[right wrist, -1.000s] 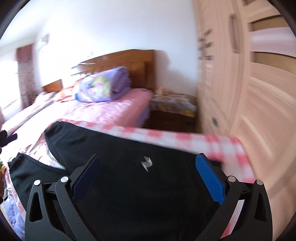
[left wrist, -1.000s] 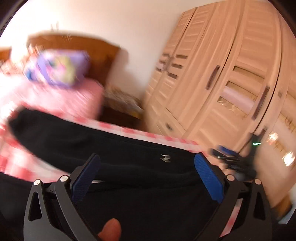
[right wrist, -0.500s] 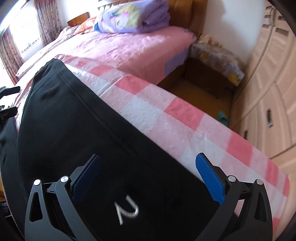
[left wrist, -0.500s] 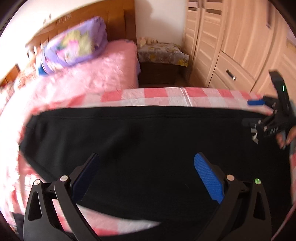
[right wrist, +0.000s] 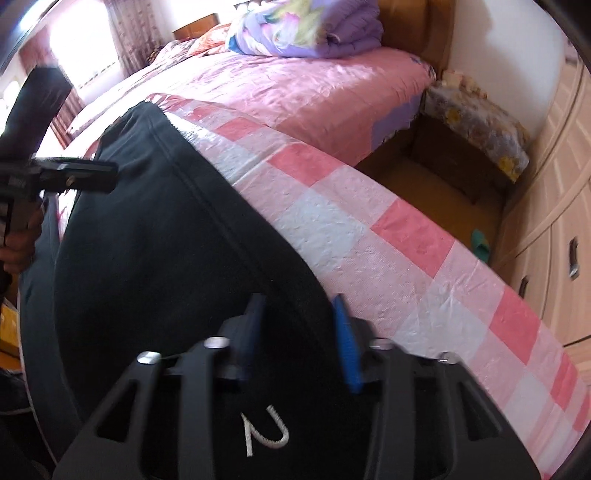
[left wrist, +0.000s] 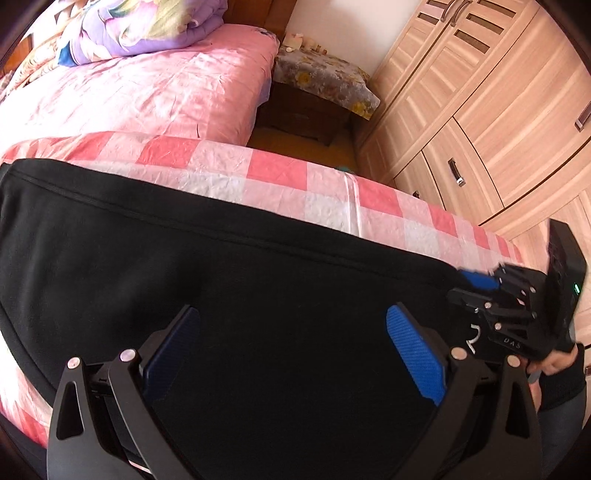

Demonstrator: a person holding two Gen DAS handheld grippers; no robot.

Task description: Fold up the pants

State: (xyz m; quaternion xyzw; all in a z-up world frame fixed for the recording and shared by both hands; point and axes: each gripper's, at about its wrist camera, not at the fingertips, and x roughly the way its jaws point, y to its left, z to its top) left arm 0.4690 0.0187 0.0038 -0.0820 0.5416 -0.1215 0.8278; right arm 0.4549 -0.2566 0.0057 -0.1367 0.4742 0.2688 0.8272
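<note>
On the left we have our left gripper (left wrist: 291, 347), its blue pads spread wide and gripping nothing — it hovers over the middle of the black pants (left wrist: 184, 266). The pants lie flat across the pink-and-white checked cloth (left wrist: 277, 173), stretched from the left side of the cloth to the right, with a seam running along their far edge. A small white logo (right wrist: 264, 430) sits on the fabric near our right gripper (right wrist: 297, 332). That gripper is over the right-hand end of the pants, at the far edge, and its pads stand narrow, close together with dark fabric between them (whether they already pinch the cloth, we cannot tell). Beyond the checked cloth we see the pink bed (left wrist: 147, 85) with a folded purple quilt (left wrist: 140, 26) at its head. Further right stands a dark nightstand (left wrist: 310, 107) under a flowered cover, and then the wooden wardrobe (left wrist: 498, 103) along the right wall — a green slipper (right wrist: 480, 245) lies on the floor before it.
</note>
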